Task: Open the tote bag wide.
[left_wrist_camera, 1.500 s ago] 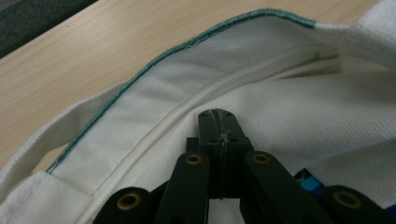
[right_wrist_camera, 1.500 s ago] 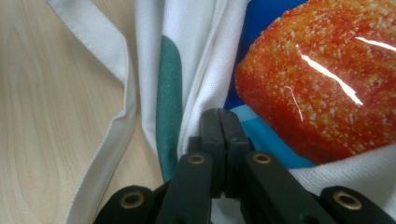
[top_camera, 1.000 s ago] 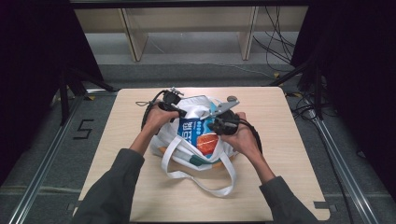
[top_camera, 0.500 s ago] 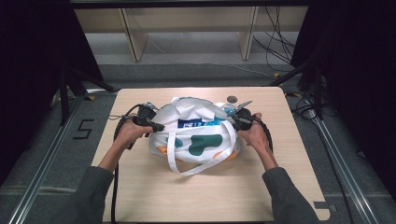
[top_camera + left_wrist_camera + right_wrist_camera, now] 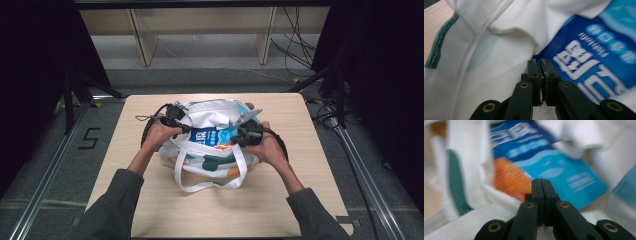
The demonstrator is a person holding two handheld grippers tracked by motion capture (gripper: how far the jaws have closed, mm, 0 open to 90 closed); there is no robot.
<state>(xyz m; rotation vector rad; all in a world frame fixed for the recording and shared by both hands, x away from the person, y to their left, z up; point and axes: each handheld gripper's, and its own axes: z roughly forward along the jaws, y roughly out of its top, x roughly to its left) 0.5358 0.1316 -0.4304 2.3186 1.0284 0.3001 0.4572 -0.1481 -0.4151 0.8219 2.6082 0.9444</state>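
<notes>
While both hands work at the bag's mouth, the scene reads as follows
Bag [image 5: 210, 160]: white tote with green patches, lying on the table [image 5: 150, 115] between the two grippers; its straps loop toward the person
Packet [image 5: 206, 135]: blue with white lettering and an orange patch, lying in the bag's open mouth, ahead of both pairs of jaws
Left gripper [image 5: 184, 127]: at the left side of the bag's mouth, held by the left hand [image 5: 156, 134]
Left jaws: together in the left gripper view, tips [image 5: 539, 62] against the white cloth where it meets the packet's edge [image 5: 586, 60]; whether cloth is pinched between them I cannot tell
Right gripper [image 5: 239, 136]: at the right side of the mouth, held by the right hand [image 5: 267, 147], with a grey plate on top
Right jaws: pressed together, tips [image 5: 541, 181] just before the packet [image 5: 564, 170], white cloth [image 5: 499, 207] folded below them; no clear pinch visible, picture blurred
Ahead of left jaws: cloth to their left, blue packet to their right
Ahead of right jaws: orange patch [image 5: 509, 177] to their left
</notes>
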